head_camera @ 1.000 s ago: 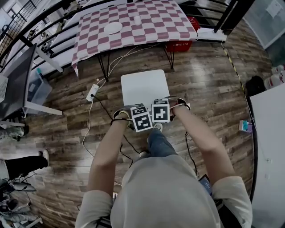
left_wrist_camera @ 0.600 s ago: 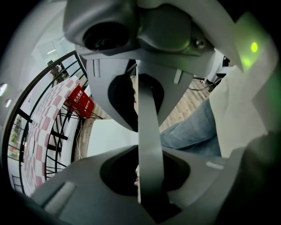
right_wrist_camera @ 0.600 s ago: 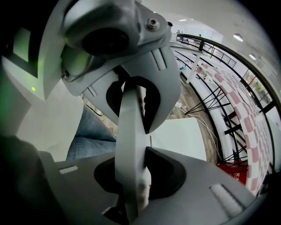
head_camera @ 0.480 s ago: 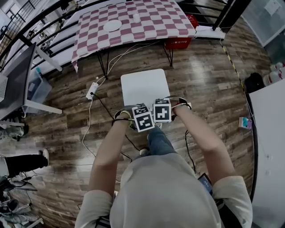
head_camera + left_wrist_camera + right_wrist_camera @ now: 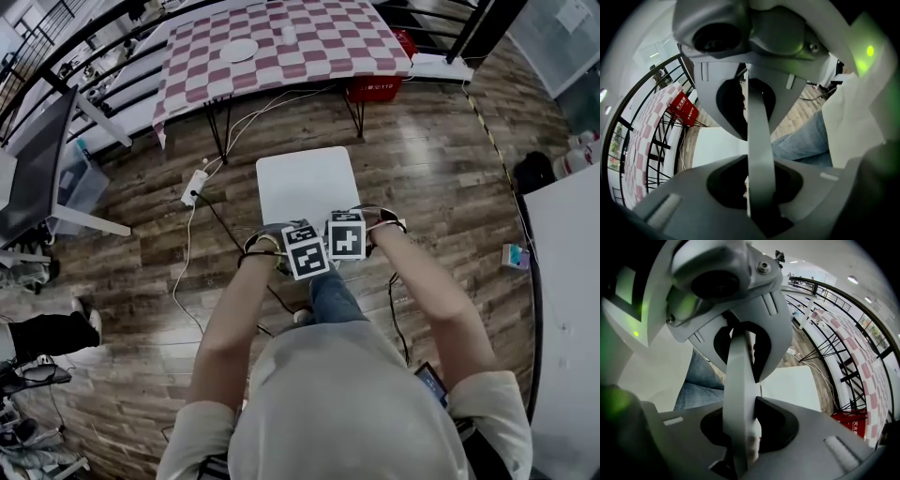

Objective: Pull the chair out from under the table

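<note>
Floor: dark wood planks [image 5: 441, 169], with a white power strip [image 5: 195, 187] and its cables lying left of the chair.
Table: black-legged table under a red-and-white checked cloth [image 5: 309, 42] at the far end of the head view; a white round plate [image 5: 240, 49] sits on it and a red crate [image 5: 380, 89] stands beneath its right side.
Chair: white square-seated chair [image 5: 305, 183] stands on open floor, fully clear of the tabletop, between the table and the person, with its back nearest the person.
Left gripper: left gripper [image 5: 298, 247] points steeply down at the left part of the chair's back; in the left gripper view its jaws are closed on the thin grey backrest edge [image 5: 759, 126], which runs straight through them.
Right gripper: right gripper [image 5: 345, 234] sits just beside the left one, its jaws likewise clamped on the backrest edge [image 5: 739, 380].
Person: a blue-jeaned leg [image 5: 330, 295] is just behind the chair's back.
</note>
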Demonstrator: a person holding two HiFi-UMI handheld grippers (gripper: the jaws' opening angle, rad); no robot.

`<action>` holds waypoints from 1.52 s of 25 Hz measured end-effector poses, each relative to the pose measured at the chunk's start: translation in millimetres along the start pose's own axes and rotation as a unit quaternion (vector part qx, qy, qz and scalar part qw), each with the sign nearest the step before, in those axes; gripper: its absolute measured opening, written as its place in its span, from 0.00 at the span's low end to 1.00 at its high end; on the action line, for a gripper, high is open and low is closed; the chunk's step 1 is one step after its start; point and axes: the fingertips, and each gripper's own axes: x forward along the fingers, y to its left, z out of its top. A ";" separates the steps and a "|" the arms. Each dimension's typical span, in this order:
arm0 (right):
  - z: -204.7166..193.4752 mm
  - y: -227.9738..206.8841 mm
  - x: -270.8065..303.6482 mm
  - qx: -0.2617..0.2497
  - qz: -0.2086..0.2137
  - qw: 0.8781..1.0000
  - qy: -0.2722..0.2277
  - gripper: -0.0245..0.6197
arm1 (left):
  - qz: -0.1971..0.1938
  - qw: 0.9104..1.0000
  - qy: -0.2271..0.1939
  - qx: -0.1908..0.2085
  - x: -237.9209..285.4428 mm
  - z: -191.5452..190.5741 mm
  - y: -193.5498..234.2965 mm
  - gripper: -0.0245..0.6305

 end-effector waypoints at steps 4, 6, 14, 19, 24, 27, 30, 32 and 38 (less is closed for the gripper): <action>-0.6 11.6 -0.5 0.000 -0.001 1.000 -0.001 0.16 | 0.000 1.000 0.000 0.000 -1.2 1.0 -11.4 0.16; -1.1 16.7 -0.3 -0.001 -0.001 1.000 0.000 0.16 | 0.000 1.000 0.000 -0.001 -1.1 1.6 -16.4 0.16; -1.5 35.6 1.6 0.002 0.001 1.000 -0.001 0.16 | -0.002 1.000 0.000 -0.002 -1.5 2.2 -35.4 0.16; 0.2 51.4 2.1 0.003 0.003 1.000 -0.006 0.16 | -0.005 1.000 -0.001 -0.002 -2.7 2.0 -51.1 0.16; -0.2 66.3 4.2 0.004 0.003 1.000 -0.007 0.16 | -0.005 1.000 -0.001 -0.001 -2.6 1.3 -65.8 0.16; -0.5 74.2 4.7 0.005 0.004 1.000 -0.007 0.16 | -0.007 1.000 -0.001 -0.002 -2.7 1.8 -73.9 0.16; -0.3 80.4 4.8 0.007 0.005 1.000 -0.008 0.16 | -0.010 1.000 -0.001 -0.003 -3.6 2.4 -80.2 0.16; -0.1 84.1 4.8 0.007 0.004 1.000 -0.007 0.16 | -0.010 1.000 -0.002 -0.004 -4.2 2.2 -83.8 0.16; 0.8 94.5 4.9 0.012 0.001 1.000 -0.011 0.16 | -0.011 1.000 -0.003 -0.004 -4.5 2.7 -94.4 0.16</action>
